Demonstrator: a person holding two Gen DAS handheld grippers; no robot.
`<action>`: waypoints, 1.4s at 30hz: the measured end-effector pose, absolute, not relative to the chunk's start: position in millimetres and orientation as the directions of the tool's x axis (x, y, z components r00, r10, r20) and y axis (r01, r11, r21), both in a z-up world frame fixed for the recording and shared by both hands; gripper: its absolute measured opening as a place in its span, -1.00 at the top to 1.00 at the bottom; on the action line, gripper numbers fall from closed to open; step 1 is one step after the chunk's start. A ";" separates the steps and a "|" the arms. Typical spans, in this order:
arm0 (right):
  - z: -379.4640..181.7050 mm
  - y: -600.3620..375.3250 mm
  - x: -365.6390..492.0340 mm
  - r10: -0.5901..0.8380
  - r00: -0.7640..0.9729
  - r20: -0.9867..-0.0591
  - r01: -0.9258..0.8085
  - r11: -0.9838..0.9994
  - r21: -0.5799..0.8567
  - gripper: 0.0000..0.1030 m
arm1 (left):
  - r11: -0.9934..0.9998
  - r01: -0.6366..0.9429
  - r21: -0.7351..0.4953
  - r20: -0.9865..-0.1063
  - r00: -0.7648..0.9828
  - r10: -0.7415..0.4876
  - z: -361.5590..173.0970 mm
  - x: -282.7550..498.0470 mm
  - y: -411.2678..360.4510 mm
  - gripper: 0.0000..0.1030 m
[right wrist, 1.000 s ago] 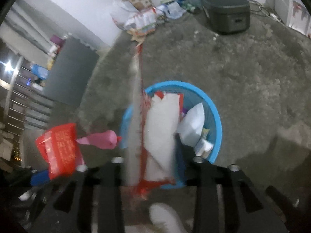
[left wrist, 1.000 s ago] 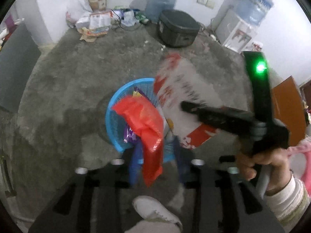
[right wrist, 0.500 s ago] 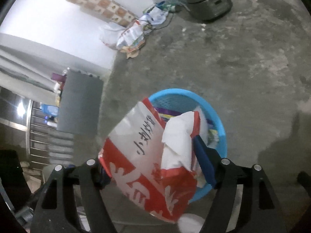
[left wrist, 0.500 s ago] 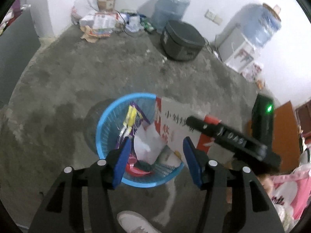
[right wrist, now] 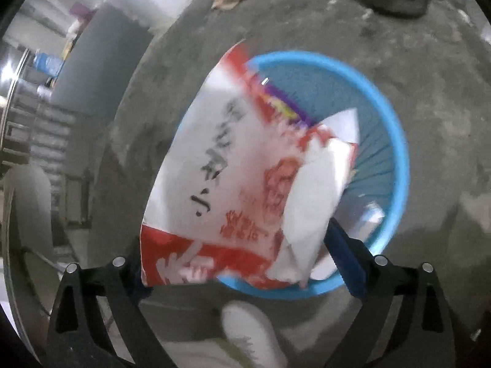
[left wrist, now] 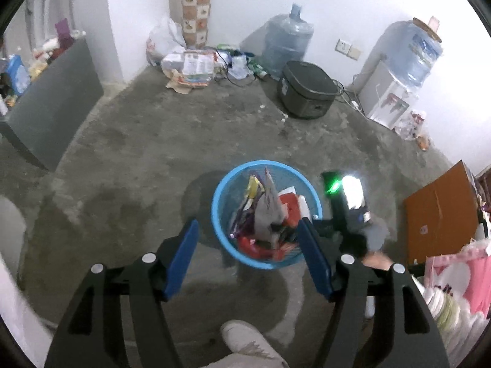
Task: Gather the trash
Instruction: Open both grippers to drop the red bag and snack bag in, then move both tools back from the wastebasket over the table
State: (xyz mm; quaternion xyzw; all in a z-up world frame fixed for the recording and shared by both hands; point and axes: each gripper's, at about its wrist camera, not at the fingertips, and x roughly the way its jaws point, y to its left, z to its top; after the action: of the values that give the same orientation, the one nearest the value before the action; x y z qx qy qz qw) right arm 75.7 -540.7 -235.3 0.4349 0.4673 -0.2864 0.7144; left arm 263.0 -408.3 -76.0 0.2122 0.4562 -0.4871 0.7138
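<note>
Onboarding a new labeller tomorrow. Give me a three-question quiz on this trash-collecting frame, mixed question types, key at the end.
1. True or false: the round blue plastic mesh basket stands on a table.
2. Which is between the fingers of the right gripper? A) a water bottle B) the large white-and-red printed paper bag C) nothing
3. What is between the fingers of the left gripper?

Key
1. False: it stands on the grey concrete floor.
2. B; the jaws are opening and the bag hangs over the basket.
3. Nothing; its jaws are opening, and the basket shows through the gap, lower down.
</note>
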 end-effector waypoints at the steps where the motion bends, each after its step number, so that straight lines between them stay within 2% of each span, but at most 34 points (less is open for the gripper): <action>1: -226.1 -543.7 69.5 -0.026 0.429 -0.903 0.816 0.440 0.375 -0.78 | 0.438 0.888 -0.137 -0.852 0.120 -0.509 -69.4 261.0 -399.5 -0.29; 5: -187.5 -551.0 48.0 -0.114 0.541 -0.833 0.787 0.416 0.455 -0.78 | 0.463 0.878 -0.123 -0.815 0.177 -0.551 -41.5 254.2 -362.0 -0.38; 12: -149.6 -534.9 30.7 -0.171 0.627 -0.760 0.745 0.418 0.521 -0.78 | 0.525 0.842 -0.121 -0.753 0.268 -0.602 -7.5 236.5 -293.5 -0.45; 16: -115.0 -508.3 21.3 -0.209 0.674 -0.709 0.709 0.451 0.542 -0.78 | 0.568 0.811 -0.143 -0.729 0.301 -0.614 7.1 221.3 -249.9 -0.64; 20: -66.7 -464.9 17.7 -0.244 0.697 -0.674 0.673 0.545 0.499 -0.78 | 0.592 0.794 -0.138 -0.708 0.338 -0.620 19.8 200.6 -211.3 -0.85; 25: -21.4 -400.6 17.6 -0.237 0.726 -0.645 0.598 0.682 0.422 -0.78 | 0.679 0.720 -0.145 -0.665 0.437 -0.606 38.4 177.0 -158.0 -0.89; 27: -9.5 -377.1 17.5 -0.225 0.735 -0.639 0.567 0.721 0.398 -0.80 | 0.733 0.668 -0.131 -0.666 0.488 -0.564 42.6 171.8 -143.4 -0.89; 31: 4.8 -340.7 23.0 -0.180 0.743 -0.644 0.493 0.799 0.345 -0.82 | 0.864 0.501 -0.053 -0.674 0.620 -0.401 47.0 161.5 -110.0 -0.89; 36: 15.5 -298.5 25.1 -0.168 0.731 -0.662 0.424 0.871 0.247 -0.84 | 0.929 0.365 0.055 -0.641 0.726 -0.247 44.7 143.7 -80.1 -0.89; 42: 10.4 -255.2 35.0 -0.239 0.674 -0.698 0.378 0.925 0.047 -0.84 | 0.959 0.272 0.085 -0.620 0.768 -0.162 37.5 121.7 -56.2 -0.89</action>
State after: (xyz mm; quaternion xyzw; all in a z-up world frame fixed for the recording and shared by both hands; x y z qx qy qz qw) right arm 35.0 -255.2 10.3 0.0943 0.3661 -0.1695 0.9101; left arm 121.7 -56.2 37.5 0.0853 0.3205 -0.1159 0.9362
